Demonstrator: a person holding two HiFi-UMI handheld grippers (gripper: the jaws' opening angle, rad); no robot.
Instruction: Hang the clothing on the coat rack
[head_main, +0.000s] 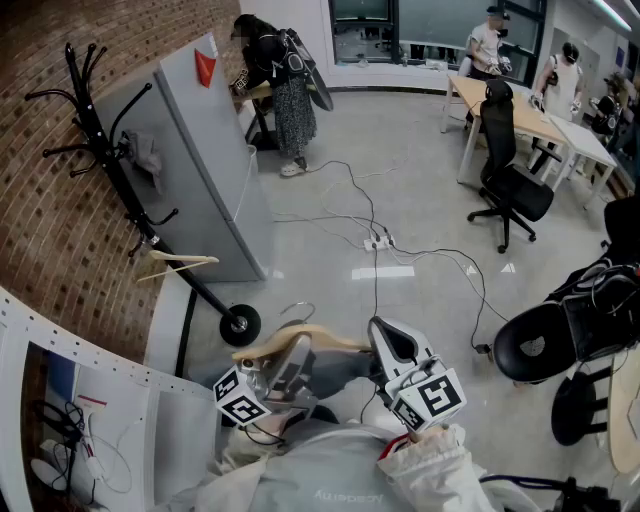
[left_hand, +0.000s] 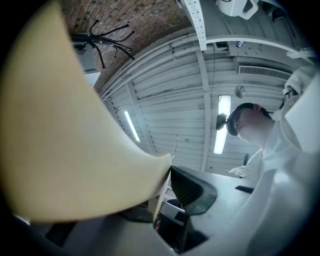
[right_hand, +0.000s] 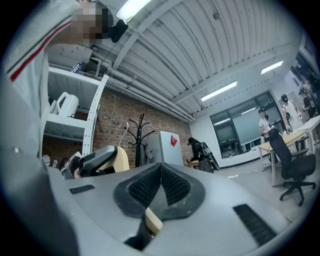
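Head view shows your left gripper and right gripper pinching the hanger, likely stiff and light; hold it, not the limp clothing beneath the fingers.

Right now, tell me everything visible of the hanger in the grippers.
The hanger is pale, smooth wood, curved, with a thin metal hook on top. It lies roughly level, low before the person. The left gripper clamps its broad left part, the right gripper its right tip.
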